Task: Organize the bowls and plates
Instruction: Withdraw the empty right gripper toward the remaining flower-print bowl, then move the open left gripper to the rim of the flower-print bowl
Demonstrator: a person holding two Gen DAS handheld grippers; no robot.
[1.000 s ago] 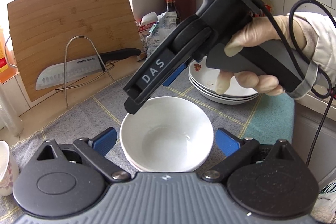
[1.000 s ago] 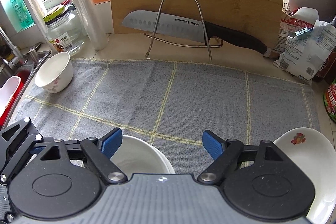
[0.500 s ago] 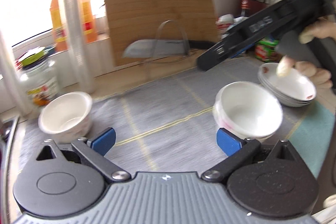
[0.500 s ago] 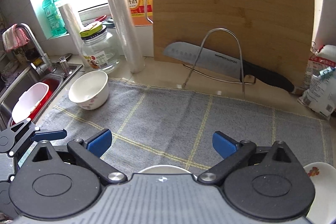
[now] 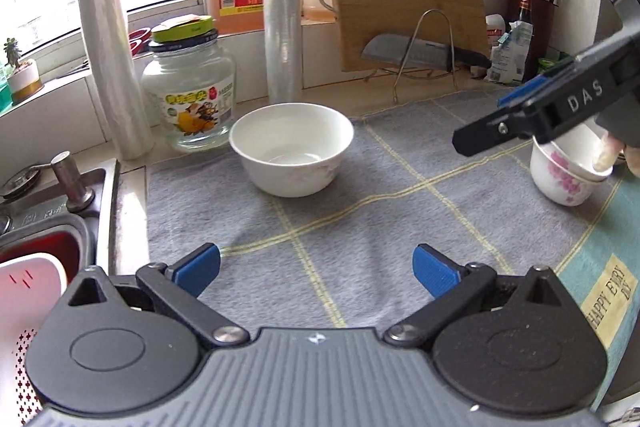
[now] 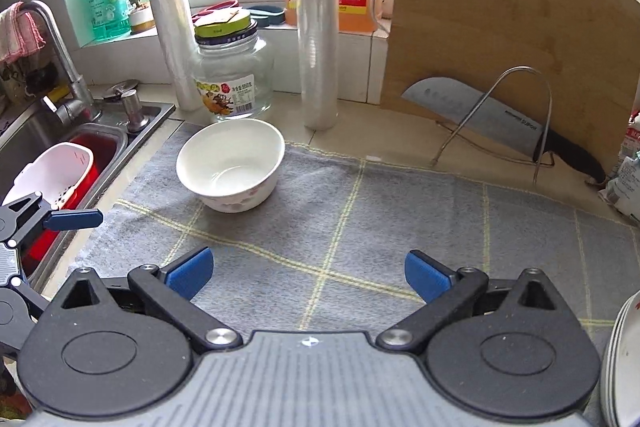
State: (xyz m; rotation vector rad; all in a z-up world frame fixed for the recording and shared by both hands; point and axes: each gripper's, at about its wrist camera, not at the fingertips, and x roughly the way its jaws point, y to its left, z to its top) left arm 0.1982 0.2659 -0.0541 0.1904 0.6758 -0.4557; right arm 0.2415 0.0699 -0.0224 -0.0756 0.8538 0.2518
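Observation:
A single white bowl (image 5: 292,147) (image 6: 230,163) with faint pink flowers stands upright on the grey checked mat (image 5: 360,227) near the glass jar. My left gripper (image 5: 316,269) is open and empty, well short of that bowl. My right gripper (image 6: 308,273) is also open and empty, and it shows from the side (image 5: 484,121) at the right of the left wrist view. Under it stands a stack of flowered bowls (image 5: 568,175), partly hidden by a gloved hand. A stack of plates (image 6: 624,359) sits at the lower right edge. One blue-padded finger (image 6: 74,219) of my left gripper pokes in from the left.
A sink (image 6: 36,131) with a red basin and a white colander (image 6: 52,171) borders the mat on the left. A glass jar (image 5: 188,95), two film rolls (image 5: 282,7), an orange bottle, and a cutting board (image 6: 500,47) with a knife on a wire rack line the back.
Both grippers have swung left, away from the stacked bowls, and now face the single bowl. The right gripper's jaws have spread wider and the bowl rim between them is gone.

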